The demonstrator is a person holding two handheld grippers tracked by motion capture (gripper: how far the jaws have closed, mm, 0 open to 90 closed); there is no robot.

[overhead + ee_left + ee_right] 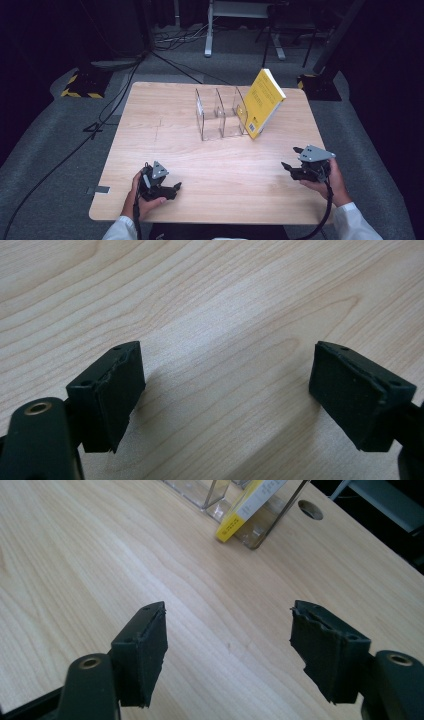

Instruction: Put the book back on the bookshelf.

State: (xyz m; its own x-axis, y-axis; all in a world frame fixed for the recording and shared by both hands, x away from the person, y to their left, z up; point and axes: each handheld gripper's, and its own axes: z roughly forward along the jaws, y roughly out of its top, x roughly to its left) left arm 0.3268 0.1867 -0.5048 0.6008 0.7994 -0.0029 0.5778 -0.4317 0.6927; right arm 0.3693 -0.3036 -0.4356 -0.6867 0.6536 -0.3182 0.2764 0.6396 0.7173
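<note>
Landmark: clear acrylic divider rack point(220, 116), standing upright on the far middle of the pale wood-grain table point(165, 125); every place below is told from it.

Left gripper point(176, 187): nearest the person's edge, well short of the rack and off to its left, held in the left hand point(145, 197). Its jaws stand apart with nothing between them; in the left gripper view only bare tabletop point(220, 315) lies between the black pads point(117, 395).

Right gripper point(292, 159): short of the rack and off to its right, held in the right hand point(332, 182), grey three-cornered plate on top. Jaws released and empty, aimed toward the rack; the right gripper view shows bare wood between the pads point(145, 652).

Between grippers and rack: open tabletop, nothing standing in the way.

Yellow paperback book point(262, 102): at the rack's right end, tilted, its lower corner down at the rack's right-hand wall and its top leaning out to the right. In the right gripper view its yellow-and-white lower edge point(247, 510) sits against the clear wall point(280, 515); whether it is inside the last slot I cannot tell.

Round cable hole point(310, 509): in the table just beyond the rack's right end.

Beyond the rack: grey floor point(65, 150) with black cables, a yellow-and-black striped stand base point(82, 85) to the far left, metal table legs point(209, 30) behind.
</note>
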